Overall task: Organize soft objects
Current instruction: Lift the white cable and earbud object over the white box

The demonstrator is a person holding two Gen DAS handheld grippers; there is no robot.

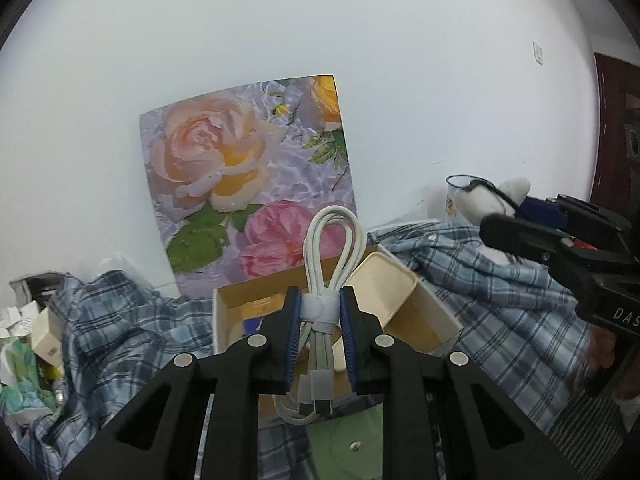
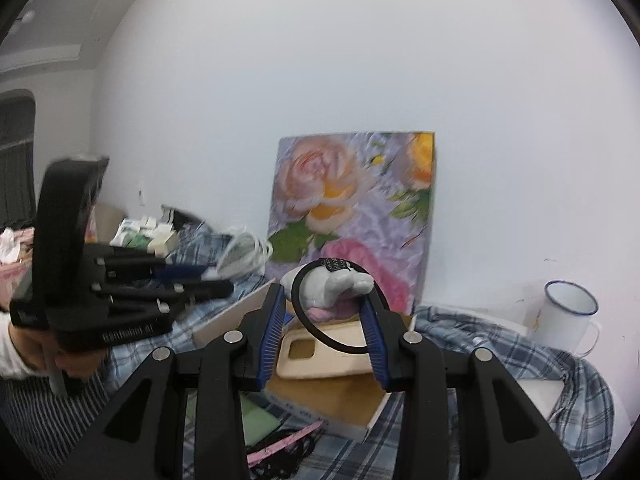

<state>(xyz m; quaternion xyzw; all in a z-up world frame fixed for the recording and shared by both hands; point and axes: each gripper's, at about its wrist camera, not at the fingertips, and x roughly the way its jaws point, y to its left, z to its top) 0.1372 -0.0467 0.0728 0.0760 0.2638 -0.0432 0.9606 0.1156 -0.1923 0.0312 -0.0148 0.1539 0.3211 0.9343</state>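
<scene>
White braided cable bundle (image 1: pixel 328 280), bound by a pale strap, pinched at the strap between the blue pads of the left tool (image 1: pixel 319 312), lower centre of the left wrist view; loop stands upward over the open cardboard box (image 1: pixel 232 304), likely its destination. Plaid cloth (image 1: pixel 480 280) covers the surface below; floral panel (image 1: pixel 248 184) leans on the wall behind

Right wrist view, centre: grey-white plush toy (image 2: pixel 326 286) with a black hair-tie (image 2: pixel 320 320) looped round it, clamped in the right tool (image 2: pixel 322 320), held above a cream phone case (image 2: pixel 320 356) on the box. Enamel mug (image 2: pixel 568 316) at right edge, untouched
</scene>
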